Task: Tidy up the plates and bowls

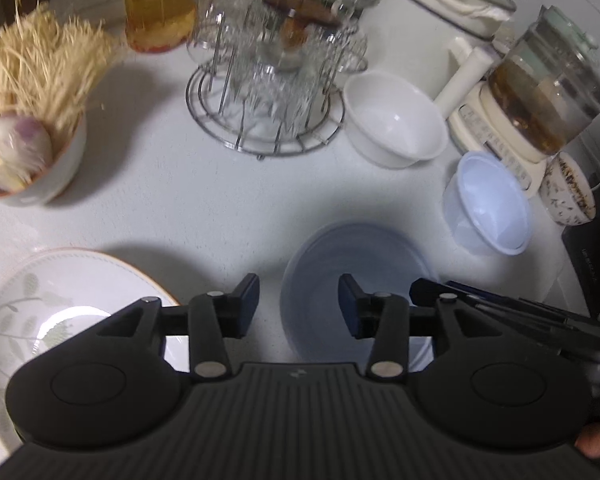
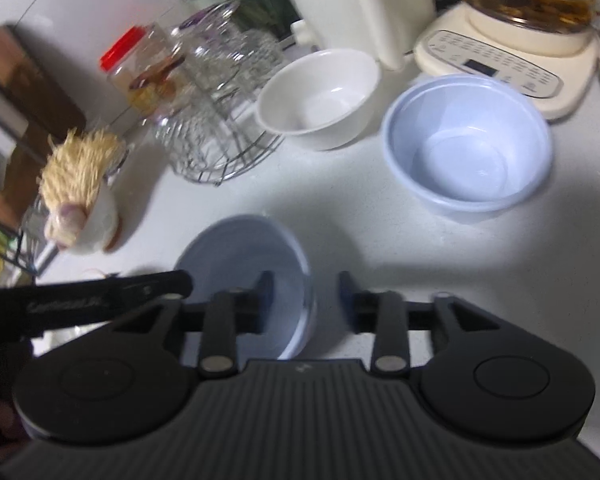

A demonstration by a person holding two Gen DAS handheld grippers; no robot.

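Observation:
A pale blue plate (image 1: 356,256) lies on the white counter, just ahead of my open left gripper (image 1: 299,304); its right finger hangs over the plate. The same blue plate (image 2: 240,256) sits under my open right gripper (image 2: 305,300), whose jaws straddle its right rim. A leaf-patterned white plate (image 1: 60,304) lies at the lower left. A white bowl (image 1: 396,120) (image 2: 320,96) and a pale blue plastic bowl (image 1: 488,204) (image 2: 468,140) stand behind. The other gripper shows at the right edge of the left wrist view (image 1: 500,308).
A wire rack of glasses (image 1: 268,92) (image 2: 216,120) stands at the back centre. A bowl with dry noodles and garlic (image 1: 32,132) is at the left. A kettle on a cream base (image 1: 540,92) (image 2: 508,52), a white pot and an amber jar (image 1: 160,4) line the back.

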